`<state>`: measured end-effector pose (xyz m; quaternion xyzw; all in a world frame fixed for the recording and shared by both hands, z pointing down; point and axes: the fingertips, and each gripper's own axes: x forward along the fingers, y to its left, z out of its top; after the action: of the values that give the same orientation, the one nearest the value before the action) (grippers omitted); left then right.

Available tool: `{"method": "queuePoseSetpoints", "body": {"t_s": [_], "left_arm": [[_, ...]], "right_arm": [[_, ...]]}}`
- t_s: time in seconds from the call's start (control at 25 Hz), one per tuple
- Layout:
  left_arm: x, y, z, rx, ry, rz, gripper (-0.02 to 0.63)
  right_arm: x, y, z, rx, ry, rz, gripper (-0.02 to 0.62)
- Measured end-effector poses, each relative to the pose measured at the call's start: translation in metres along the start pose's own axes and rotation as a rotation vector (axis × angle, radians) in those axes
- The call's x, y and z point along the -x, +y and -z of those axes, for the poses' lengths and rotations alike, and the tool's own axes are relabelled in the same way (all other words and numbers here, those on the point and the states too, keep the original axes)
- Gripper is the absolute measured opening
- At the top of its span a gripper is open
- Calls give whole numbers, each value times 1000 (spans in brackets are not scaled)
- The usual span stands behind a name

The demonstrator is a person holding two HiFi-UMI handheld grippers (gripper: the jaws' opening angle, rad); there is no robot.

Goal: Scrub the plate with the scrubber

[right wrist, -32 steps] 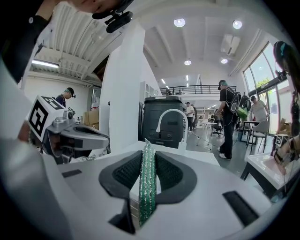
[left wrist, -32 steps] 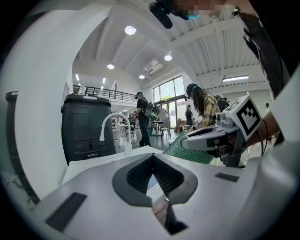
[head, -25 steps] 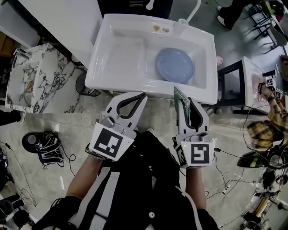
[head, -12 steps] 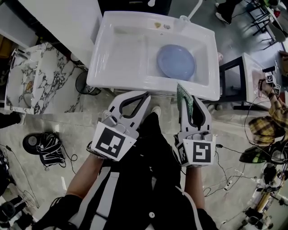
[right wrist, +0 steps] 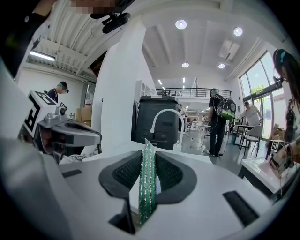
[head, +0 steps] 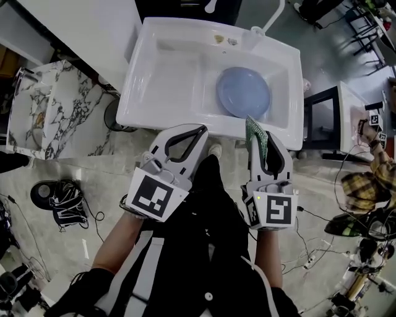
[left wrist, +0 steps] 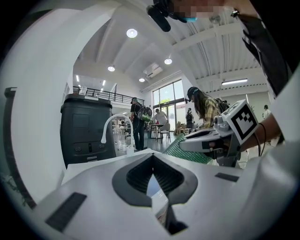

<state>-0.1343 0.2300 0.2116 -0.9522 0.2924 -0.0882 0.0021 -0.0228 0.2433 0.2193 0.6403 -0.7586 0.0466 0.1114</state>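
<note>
A pale blue plate [head: 242, 93] lies flat in the right half of the white sink [head: 162, 114]. My right gripper [head: 262, 135] hangs at the sink's front rim, just short of the plate, and is shut on a green scrubber [head: 254, 132] that stands edge-up between its jaws. The right gripper view has the scrubber [right wrist: 148, 183] clamped upright in the right gripper [right wrist: 147, 157]. My left gripper [head: 202, 129] is shut and empty, level with the rim to the plate's left. The left gripper [left wrist: 151, 158] shows its jaws meeting; the scrubber [left wrist: 186, 151] is beside it.
A white faucet [head: 270, 17] rises at the sink's back right corner. A marble-patterned counter [head: 43, 105] stands to the left, a black-framed table [head: 337, 111] to the right. Cables and a black device [head: 59, 201] lie on the floor. Other people stand in the background.
Both grippers have edged forward toward the sink, their tips now over its front rim. The scrubber stays clamped in the right gripper; the plate has not moved.
</note>
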Motion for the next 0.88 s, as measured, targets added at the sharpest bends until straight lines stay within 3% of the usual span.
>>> {"method": "queuePoseSetpoints", "body": {"t_s": [0.28,0.88], "left_arm": [[-38,17,-5,-12,10,-33,-3],[-133,54,-1,48,73,-126,-3]], "right_arm": [[-35,-27,-1,7,12,-48,92],[-116,-102,7,-8,62,-143,92]]}}
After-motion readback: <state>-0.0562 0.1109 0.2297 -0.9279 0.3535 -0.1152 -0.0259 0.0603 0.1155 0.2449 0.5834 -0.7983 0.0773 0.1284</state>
